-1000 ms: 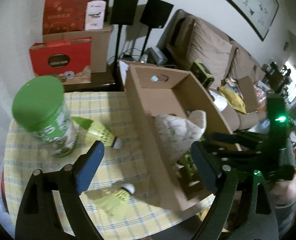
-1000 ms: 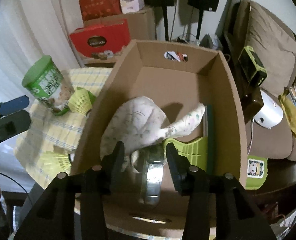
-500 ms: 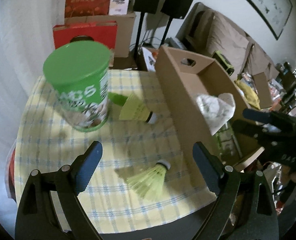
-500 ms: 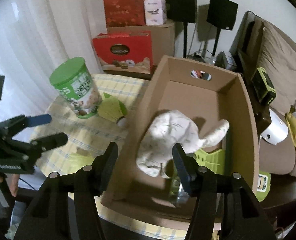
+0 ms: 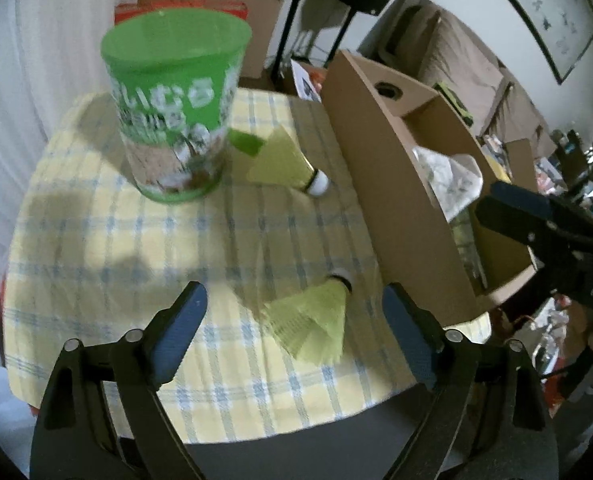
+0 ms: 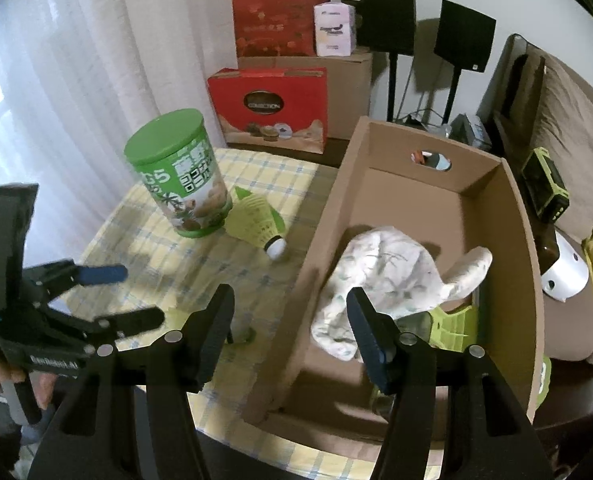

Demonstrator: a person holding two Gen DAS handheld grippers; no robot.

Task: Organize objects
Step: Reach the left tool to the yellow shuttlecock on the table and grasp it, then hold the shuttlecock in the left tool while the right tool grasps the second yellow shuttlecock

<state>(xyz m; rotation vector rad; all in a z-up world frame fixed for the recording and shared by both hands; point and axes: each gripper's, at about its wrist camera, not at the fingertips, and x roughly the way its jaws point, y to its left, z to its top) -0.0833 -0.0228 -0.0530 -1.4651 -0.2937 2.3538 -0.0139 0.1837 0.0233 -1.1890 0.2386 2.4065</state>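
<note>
Green canister (image 6: 177, 179): "5"; red box (image 6: 270, 107): perhaps "COLLECTION".

On the worktop (image 5: 96, 248) the cardboard box (image 6: 436, 220) is the landmark. Left of the box stands the can (image 5: 174, 112), upright. One shuttlecock (image 5: 284, 162) lies between the can and the box, touching the can's base. A second shuttlecock (image 5: 312, 322) lies nearer the front edge, just beside the box's left wall. In the box lies a cloth (image 6: 380, 280), partly over a ribbed plastic piece (image 6: 452, 326) at the box's near right. Behind the box stand two speakers (image 6: 388, 18).
</note>
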